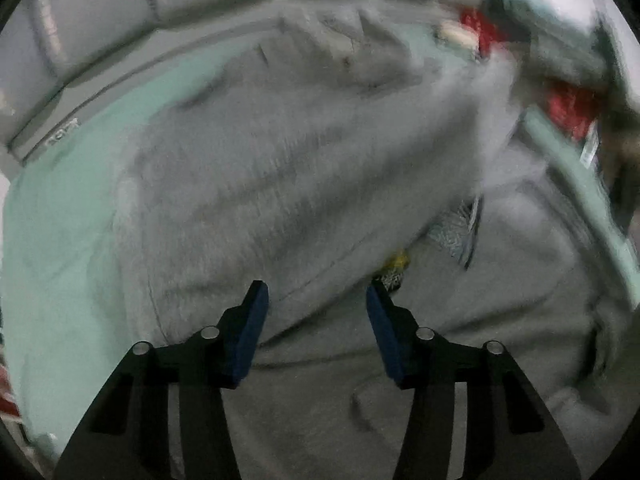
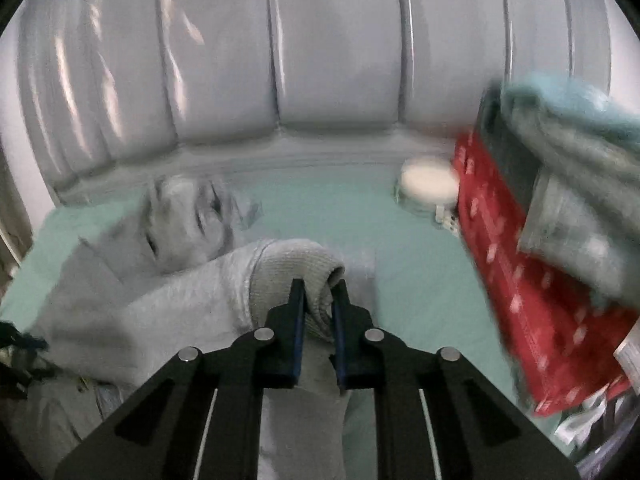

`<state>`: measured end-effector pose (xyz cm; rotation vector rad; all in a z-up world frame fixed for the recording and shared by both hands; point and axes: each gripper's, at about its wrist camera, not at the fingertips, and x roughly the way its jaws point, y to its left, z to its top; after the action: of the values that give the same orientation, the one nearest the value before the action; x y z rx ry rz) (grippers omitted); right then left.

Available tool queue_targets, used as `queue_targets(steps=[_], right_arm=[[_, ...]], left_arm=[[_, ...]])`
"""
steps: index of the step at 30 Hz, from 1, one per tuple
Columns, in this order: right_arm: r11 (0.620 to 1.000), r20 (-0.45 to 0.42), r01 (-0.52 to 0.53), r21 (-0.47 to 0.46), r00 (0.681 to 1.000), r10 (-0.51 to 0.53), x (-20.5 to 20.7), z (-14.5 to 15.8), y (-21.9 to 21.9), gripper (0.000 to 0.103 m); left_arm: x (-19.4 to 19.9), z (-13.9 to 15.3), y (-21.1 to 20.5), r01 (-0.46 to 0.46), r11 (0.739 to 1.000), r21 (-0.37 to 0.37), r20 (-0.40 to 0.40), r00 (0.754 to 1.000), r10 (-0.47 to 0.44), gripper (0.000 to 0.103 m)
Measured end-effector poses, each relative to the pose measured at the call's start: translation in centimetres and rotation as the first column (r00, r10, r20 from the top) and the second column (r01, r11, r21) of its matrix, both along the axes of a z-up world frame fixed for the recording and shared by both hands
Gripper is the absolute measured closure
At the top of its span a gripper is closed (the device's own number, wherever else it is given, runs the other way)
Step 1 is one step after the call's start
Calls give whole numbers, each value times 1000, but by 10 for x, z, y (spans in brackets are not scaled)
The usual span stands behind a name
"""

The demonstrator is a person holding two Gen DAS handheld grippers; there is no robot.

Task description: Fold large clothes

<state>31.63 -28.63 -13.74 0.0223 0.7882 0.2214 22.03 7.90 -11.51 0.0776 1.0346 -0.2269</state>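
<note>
Grey sweatshirt [image 1: 288, 184] is spread on the green bed sheet [image 2: 420, 272]; its cuff [image 2: 296, 268] is clamped by right gripper [image 2: 319, 284]. Left gripper [image 1: 316, 292] is held over it, jaws apart; red bag [image 2: 520, 304] at 3 o'clock.

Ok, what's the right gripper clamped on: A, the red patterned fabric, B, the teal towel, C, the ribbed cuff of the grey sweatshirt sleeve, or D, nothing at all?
C: in the right wrist view the right gripper has its blue pads pinched on the ribbed cuff of the grey sweatshirt.

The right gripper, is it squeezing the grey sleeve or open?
Shut. The right gripper pinches the grey sleeve's ribbed cuff between its blue pads.
</note>
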Motion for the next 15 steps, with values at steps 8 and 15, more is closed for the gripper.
queue_targets(steps=[8, 15], right_arm=[[1000, -99, 22, 15, 995, -21, 7, -25, -4, 42], [1000, -101, 14, 16, 995, -13, 1, -31, 3, 41]], left_arm=[[7, 51, 46, -100, 990, -97, 208, 971, 118, 49], [77, -5, 89, -270, 963, 21, 152, 953, 264, 48]])
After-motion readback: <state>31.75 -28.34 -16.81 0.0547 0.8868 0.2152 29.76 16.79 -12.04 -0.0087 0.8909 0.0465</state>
